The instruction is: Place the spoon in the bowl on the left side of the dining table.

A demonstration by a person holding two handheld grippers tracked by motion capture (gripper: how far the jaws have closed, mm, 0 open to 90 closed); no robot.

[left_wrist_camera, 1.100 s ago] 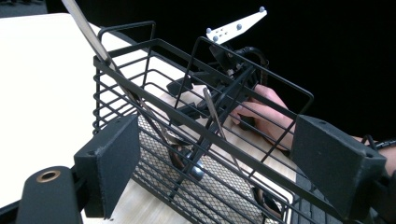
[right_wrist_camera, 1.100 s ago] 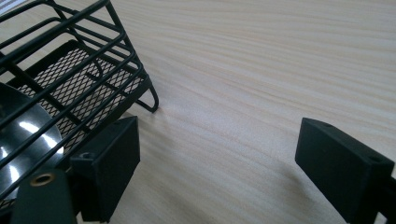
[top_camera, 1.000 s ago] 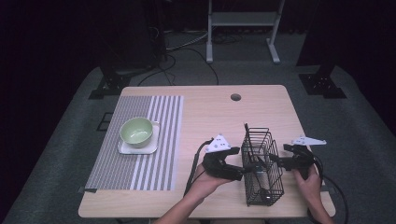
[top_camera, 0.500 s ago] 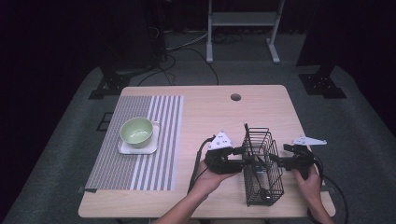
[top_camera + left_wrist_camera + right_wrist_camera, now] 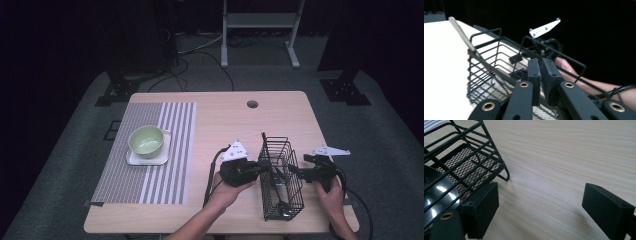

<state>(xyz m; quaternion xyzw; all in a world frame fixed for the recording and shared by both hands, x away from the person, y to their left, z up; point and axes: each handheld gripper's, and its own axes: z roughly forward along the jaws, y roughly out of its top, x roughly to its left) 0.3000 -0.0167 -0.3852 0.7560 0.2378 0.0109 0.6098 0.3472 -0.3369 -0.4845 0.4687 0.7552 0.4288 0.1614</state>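
Observation:
A black wire basket (image 5: 283, 199) stands at the table's front right, with a long utensil (image 5: 263, 143) leaning out of it. In the left gripper view the utensil's silver handle (image 5: 461, 32) slants up past the basket (image 5: 486, 75). My left gripper (image 5: 262, 167) is shut on the basket's left rim wire, and its pads (image 5: 534, 75) almost meet around it. My right gripper (image 5: 293, 172) is open at the basket's right side. Its gap (image 5: 544, 212) holds nothing, and the basket's foot (image 5: 504, 176) is close to its left pad. A shiny dark utensil bowl (image 5: 435, 195) lies inside the basket.
A green bowl (image 5: 146, 139) sits on a white square plate (image 5: 161, 159) on a striped placemat (image 5: 170, 175) at the left. A cable hole (image 5: 252, 104) is near the table's far edge. The front edge is close behind the basket.
My left gripper has moved slightly forward and right to the basket's rim. The right gripper and the basket have hardly shifted.

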